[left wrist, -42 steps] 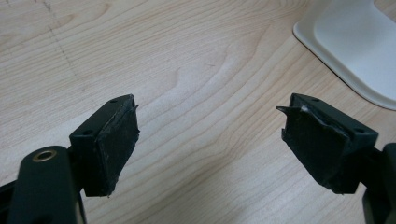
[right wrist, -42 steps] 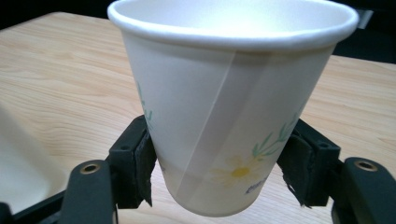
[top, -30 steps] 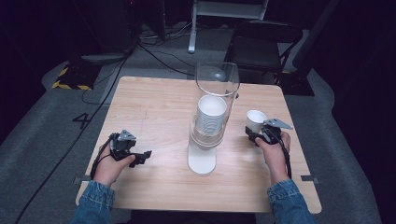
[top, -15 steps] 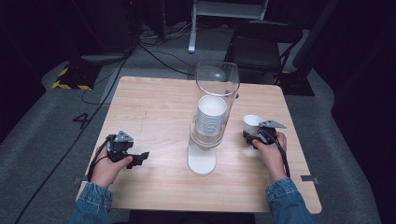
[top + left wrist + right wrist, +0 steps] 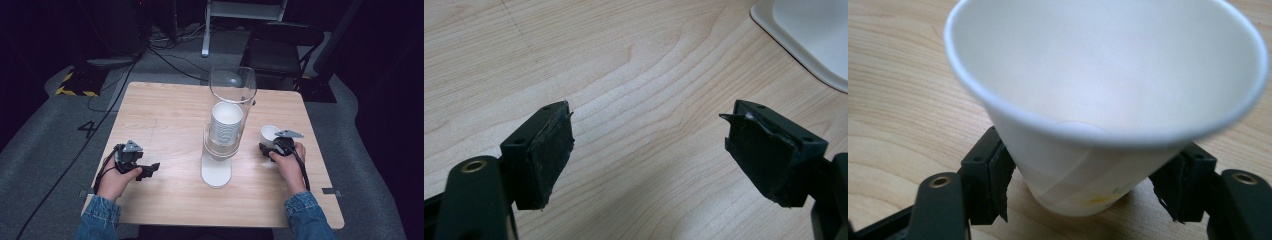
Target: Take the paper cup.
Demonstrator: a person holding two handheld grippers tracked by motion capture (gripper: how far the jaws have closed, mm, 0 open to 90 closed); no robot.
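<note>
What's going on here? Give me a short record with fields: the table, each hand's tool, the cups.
Table: wooden table, a clear cup dispenser with a stack of paper cups on a white base
Left tool: open, nothing between its jaws, over bare wood
Right tool: jaws have just been opening, pads beside a single paper cup, no longer pressing it
Single paper cup: upright on the table, right of the dispenser

High view: fixed overhead, person's side, faces forward-down, far, whole table point(image 5: 165, 105).
Left gripper view: close, low over table, faces dispenser base point(image 5: 809, 35).
Right gripper view: very close on cup point(image 5: 1108, 100).
Shared with high view: base, cup, tabletop.
</note>
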